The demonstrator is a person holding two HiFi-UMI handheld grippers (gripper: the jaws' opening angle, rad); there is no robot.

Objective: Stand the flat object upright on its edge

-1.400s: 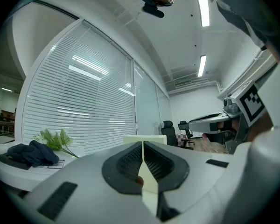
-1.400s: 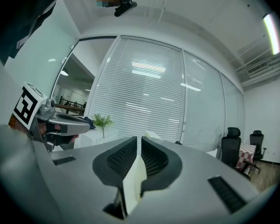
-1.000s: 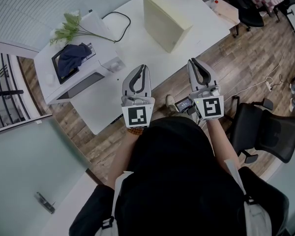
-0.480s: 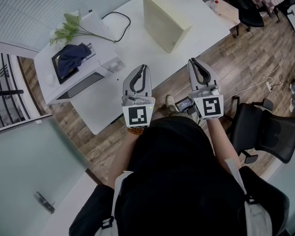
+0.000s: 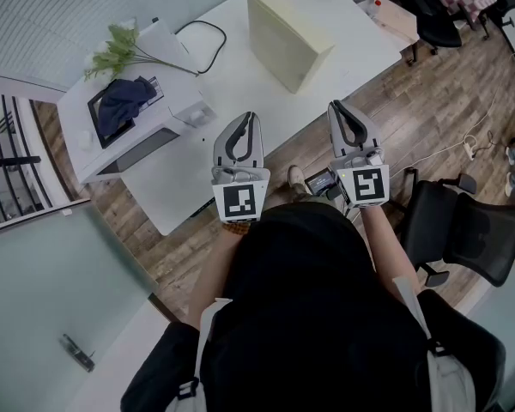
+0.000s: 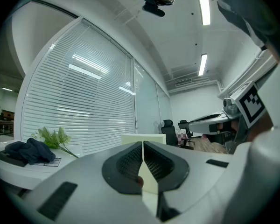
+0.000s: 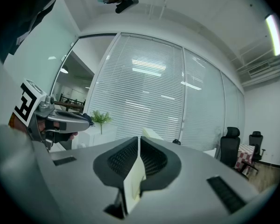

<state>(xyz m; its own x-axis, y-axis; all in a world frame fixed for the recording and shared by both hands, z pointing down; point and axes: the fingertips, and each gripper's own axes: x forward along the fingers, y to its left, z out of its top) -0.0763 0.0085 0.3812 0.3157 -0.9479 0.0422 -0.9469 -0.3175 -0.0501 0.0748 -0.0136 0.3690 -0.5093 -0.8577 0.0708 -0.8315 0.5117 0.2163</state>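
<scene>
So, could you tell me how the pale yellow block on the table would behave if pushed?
The pale yellow block has flat faces and square edges, so it should slide or tip, not roll. It holds crisp corners, so it is probably stiff. Its matte, foam-like look hints at lightness, though that is a guess.

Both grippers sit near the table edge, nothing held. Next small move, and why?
Probably reach both forward toward the cream slab on the white table, opening the jaws on the way. The left gripper and right gripper are shut, empty and well short of it.
</scene>
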